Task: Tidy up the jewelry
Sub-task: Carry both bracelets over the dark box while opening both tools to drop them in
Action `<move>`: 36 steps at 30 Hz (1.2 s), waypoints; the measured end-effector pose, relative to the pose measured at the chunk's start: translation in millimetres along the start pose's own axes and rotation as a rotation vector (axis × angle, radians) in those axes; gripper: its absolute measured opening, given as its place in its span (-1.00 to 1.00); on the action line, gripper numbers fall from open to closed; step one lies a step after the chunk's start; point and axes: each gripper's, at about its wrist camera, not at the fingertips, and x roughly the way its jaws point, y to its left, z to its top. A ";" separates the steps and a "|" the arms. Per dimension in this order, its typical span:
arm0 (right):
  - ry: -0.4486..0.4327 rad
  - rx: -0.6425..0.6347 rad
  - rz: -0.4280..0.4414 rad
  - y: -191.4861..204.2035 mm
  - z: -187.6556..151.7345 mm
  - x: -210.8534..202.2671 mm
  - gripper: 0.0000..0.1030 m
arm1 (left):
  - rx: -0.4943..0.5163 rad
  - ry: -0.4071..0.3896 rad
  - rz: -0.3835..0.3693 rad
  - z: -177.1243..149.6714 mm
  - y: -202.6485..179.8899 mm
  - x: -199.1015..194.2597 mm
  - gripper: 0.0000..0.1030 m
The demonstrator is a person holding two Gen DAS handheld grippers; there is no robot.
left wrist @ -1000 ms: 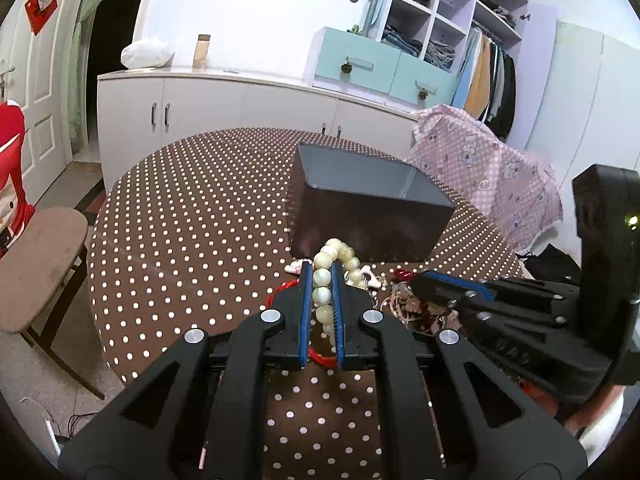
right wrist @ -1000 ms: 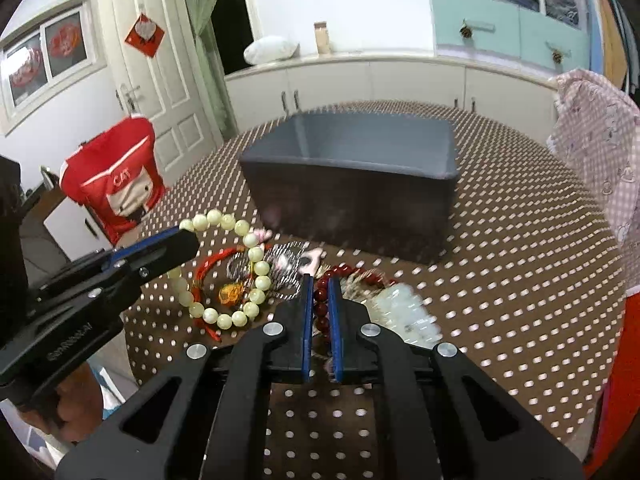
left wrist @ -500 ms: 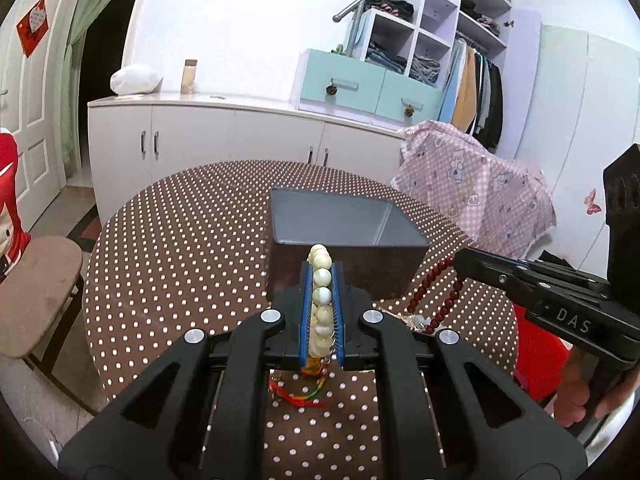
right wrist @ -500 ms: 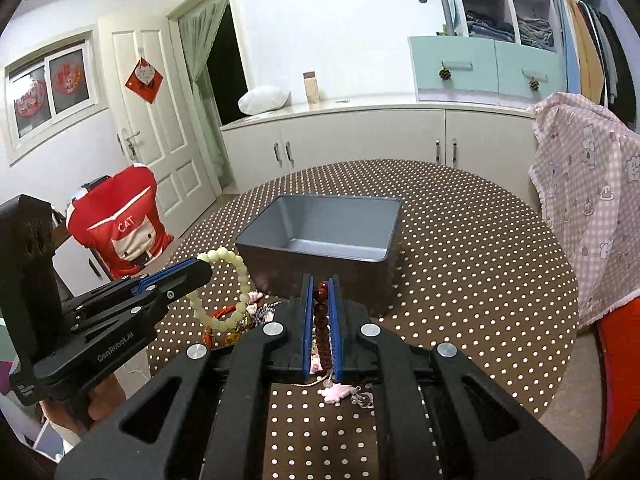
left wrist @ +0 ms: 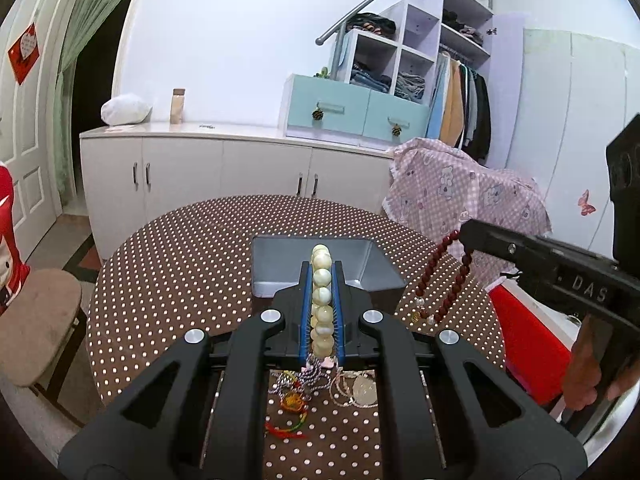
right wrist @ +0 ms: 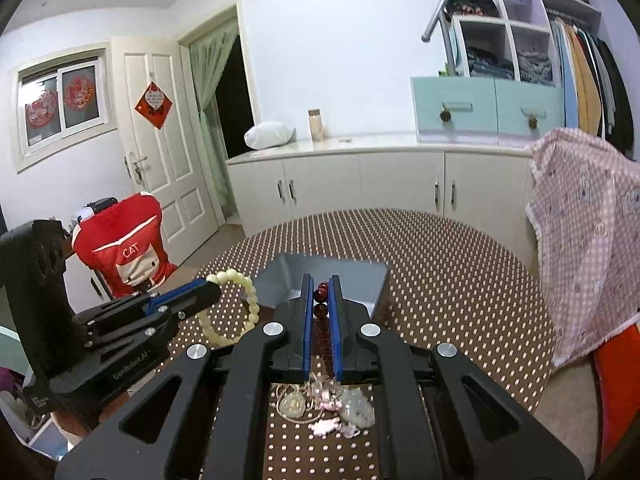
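Left tongs (left wrist: 321,276) clamp the cream bead bracelet (left wrist: 322,300); right tongs (right wrist: 321,292) clamp the red bead string (left wrist: 442,280). Both loops hang limp; I'd grip across beads.

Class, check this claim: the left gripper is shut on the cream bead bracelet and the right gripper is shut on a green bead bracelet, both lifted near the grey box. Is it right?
Not quite. The right gripper holds a dark red bead bracelet, not green, as both wrist views show. The rest stands: the left gripper is shut on the cream bead bracelet, both lifted near the grey box.
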 end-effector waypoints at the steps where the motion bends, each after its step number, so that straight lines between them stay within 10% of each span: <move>1: -0.004 -0.004 -0.002 -0.1 1.7 0.0 -0.88 | 0.002 -0.004 -0.004 1.4 -1.0 -0.1 -0.81; 33: 0.038 0.037 0.001 -27.2 23.1 59.9 -0.83 | 0.015 0.028 0.051 31.4 -2.1 58.3 -0.79; 36: 0.050 0.046 -0.014 -29.9 19.6 61.7 -0.68 | 0.007 0.055 0.062 30.9 0.6 63.5 -0.43</move>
